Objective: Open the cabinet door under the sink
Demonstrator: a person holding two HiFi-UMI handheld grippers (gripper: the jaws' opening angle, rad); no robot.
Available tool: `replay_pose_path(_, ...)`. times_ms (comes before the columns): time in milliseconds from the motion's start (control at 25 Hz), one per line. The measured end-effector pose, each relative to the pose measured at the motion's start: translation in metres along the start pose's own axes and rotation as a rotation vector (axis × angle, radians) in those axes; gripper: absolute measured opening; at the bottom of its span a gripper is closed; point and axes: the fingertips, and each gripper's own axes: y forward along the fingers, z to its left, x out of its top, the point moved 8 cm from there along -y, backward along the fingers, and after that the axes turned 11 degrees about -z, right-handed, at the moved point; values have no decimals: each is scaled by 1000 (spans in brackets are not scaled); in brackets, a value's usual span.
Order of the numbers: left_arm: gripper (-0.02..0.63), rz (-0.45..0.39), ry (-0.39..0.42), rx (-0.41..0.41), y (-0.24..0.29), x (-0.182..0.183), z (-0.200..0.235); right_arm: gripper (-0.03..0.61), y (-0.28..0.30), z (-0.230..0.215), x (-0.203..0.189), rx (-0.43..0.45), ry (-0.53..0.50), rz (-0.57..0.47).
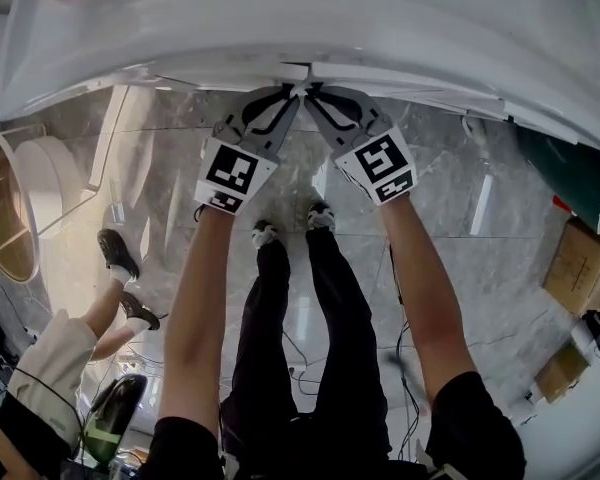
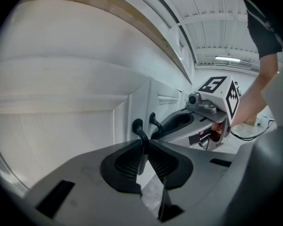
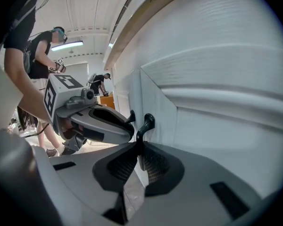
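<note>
**Head view, nearest first.** The person's left forearm (image 1: pixel 198 298) and right forearm (image 1: pixel 420 278) are reaching down and forward on either side of black-trousered legs (image 1: pixel 300 348). Each hand is carrying tongs bearing a marker cube (image 1: pixel 230 173). The left tongs (image 1: pixel 288 98) and the right tongs (image 1: pixel 320 96) are converging tip to tip just under the white sink top (image 1: pixel 280 28).

**Left gripper view.** The left tongs are pinching closed on the left door handle (image 2: pixel 138 127). This is a black curved pull standing out from the white left cabinet door (image 2: pixel 61 126), and the ribbed pads are pressing it from both sides. The right tongs are lying just beside, with their tips at the neighbouring pull.

**Right gripper view.** The right tongs are likewise clamping shut on the right door handle (image 3: pixel 146 124), a matching black pull on the panelled right cabinet door (image 3: pixel 217 131). The two handles are sitting close together, one on each side of the middle seam. Whether either door is already standing off its frame cannot be told.

**Farther off, at floor level.** The person's shoes (image 1: pixel 322 215) are standing on a grey marbled floor (image 1: pixel 460 218). Another person (image 1: pixel 60 348) is sitting at the lower left. Cardboard boxes (image 1: pixel 578 268) are resting at the right edge.
</note>
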Motion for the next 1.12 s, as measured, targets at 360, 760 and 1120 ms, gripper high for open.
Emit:
replay_pose_path(360,48,33,-11,-19,-24,-5,-17,91,-28,21,-7,23,10,40)
replay_pose_path(760,45,43,31,-39,-61,-14,-34,92,-64,48,-20,47,-8,46)
replay_pose_path(1120,43,46,83,-101,-89,-19,-40,92,-95,59,-31,101,-19,22)
